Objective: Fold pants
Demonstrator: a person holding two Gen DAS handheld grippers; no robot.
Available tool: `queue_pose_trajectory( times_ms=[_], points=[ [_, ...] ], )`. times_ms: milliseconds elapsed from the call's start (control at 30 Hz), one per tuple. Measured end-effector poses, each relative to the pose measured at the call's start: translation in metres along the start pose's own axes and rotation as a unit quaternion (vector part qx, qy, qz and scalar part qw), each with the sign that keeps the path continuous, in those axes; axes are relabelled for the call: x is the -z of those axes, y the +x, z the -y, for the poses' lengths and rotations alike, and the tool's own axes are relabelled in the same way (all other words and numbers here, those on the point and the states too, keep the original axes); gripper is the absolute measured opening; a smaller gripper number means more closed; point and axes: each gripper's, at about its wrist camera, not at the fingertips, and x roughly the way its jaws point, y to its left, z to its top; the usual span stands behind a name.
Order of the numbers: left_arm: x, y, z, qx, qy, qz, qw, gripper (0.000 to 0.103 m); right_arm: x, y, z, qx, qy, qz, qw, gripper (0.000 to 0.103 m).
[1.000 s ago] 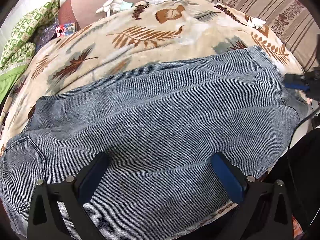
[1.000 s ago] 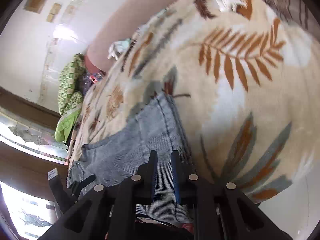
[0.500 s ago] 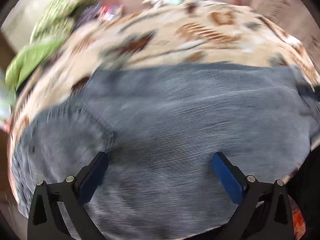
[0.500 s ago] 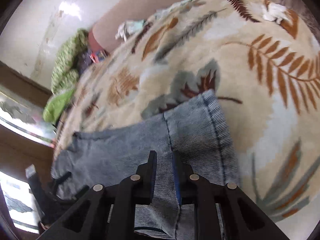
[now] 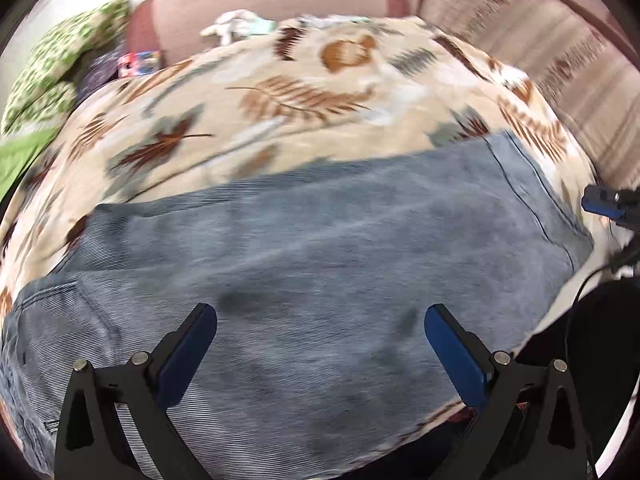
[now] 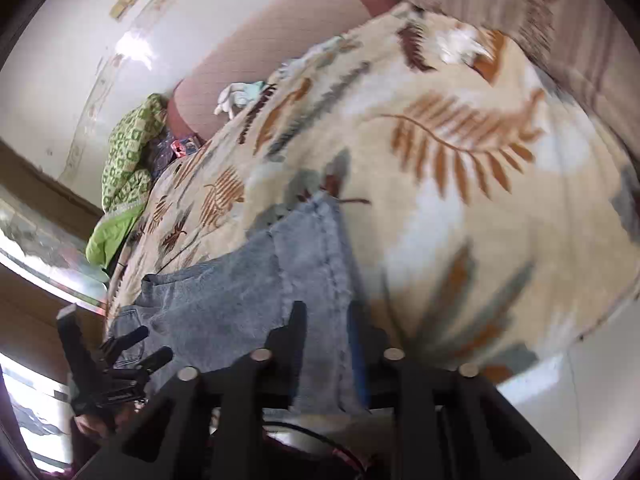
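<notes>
Already the pants [image 5: 304, 264] lie spread flat, apparently folded leg on leg, across the leaf-print blanket [image 5: 288, 92] on the bed, waistband and pocket toward the left tool [image 5: 320, 322], hem at the far right of the left wrist view. That tool hovers over the middle of the denim with its blue pads wide apart and nothing between them. The right tool [image 6: 326, 320] sits at the hem end; its jaws have just been opening and now stand narrowly apart, with the hem strip of denim lying in the gap, and the pads do not look to be pressing it.

Risks, as I judge them: the hem lies close to the bed's near edge, so a loose release could let that end slide off or drag the layers out of line. Fleece-like blanket under denim may grip and bunch if the cloth is pulled instead of lifted. A one-layer pinch at either end would split the stacked legs. Green patterned bedding [image 5: 52, 76] and small clutter sit well away, no hazard.
</notes>
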Motion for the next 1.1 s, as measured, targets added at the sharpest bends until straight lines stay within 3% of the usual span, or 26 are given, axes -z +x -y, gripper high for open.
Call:
queue_pose_trajectory(
  times_ms=[33, 67, 100, 300, 500, 600, 733, 867, 933, 1000, 1033, 1100],
  points=[
    [0.002, 0.002, 0.005, 0.002, 0.005, -0.004, 1.0, 0.103, 0.001, -0.002, 0.009, -0.005, 0.016, -0.008, 1.0, 0.047],
    [0.004, 0.003, 0.009, 0.003, 0.011, -0.009, 0.9999, 0.103, 0.002, -0.004, 0.02, -0.011, 0.038, -0.016, 0.999, 0.065],
    [0.007, 0.006, 0.013, 0.002, 0.017, -0.016, 0.9997, 0.103, 0.004, -0.006, 0.03, -0.02, 0.061, -0.02, 0.998, 0.067],
    [0.016, 0.014, 0.016, -0.013, 0.016, -0.037, 0.9991, 0.103, 0.006, 0.001, 0.053, -0.068, 0.109, -0.051, 0.99, 0.067],
    [0.016, 0.008, 0.003, -0.007, -0.016, -0.032, 0.9993, 0.103, 0.002, 0.035, 0.047, -0.048, 0.116, -0.121, 0.985, 0.067],
    [0.015, 0.012, -0.007, -0.01, -0.031, -0.033, 0.9989, 0.103, 0.0, 0.043, 0.044, -0.045, 0.108, -0.135, 0.984, 0.071],
    [0.015, 0.009, -0.002, -0.022, -0.011, -0.026, 0.9994, 0.103, 0.0, 0.047, 0.035, -0.052, 0.097, -0.132, 0.985, 0.071],
    [0.011, 0.005, -0.011, -0.013, -0.024, -0.026, 0.9993, 0.103, 0.003, 0.06, 0.01, -0.07, 0.066, -0.146, 0.985, 0.071],
    [0.012, 0.003, -0.019, -0.016, -0.035, -0.025, 0.9989, 0.103, 0.006, 0.066, -0.001, -0.101, 0.057, -0.146, 0.982, 0.07],
    [0.014, 0.001, -0.027, -0.017, -0.047, -0.024, 0.9985, 0.103, 0.008, 0.067, -0.013, -0.145, 0.044, -0.134, 0.979, 0.061],
    [0.015, 0.0, -0.031, -0.017, -0.053, -0.024, 0.9982, 0.103, 0.008, 0.067, -0.02, -0.152, 0.032, -0.127, 0.98, 0.058],
    [0.018, 0.0, -0.041, -0.017, -0.068, -0.023, 0.9973, 0.103, 0.009, 0.067, -0.03, -0.142, 0.01, -0.109, 0.984, 0.042]
  ],
)
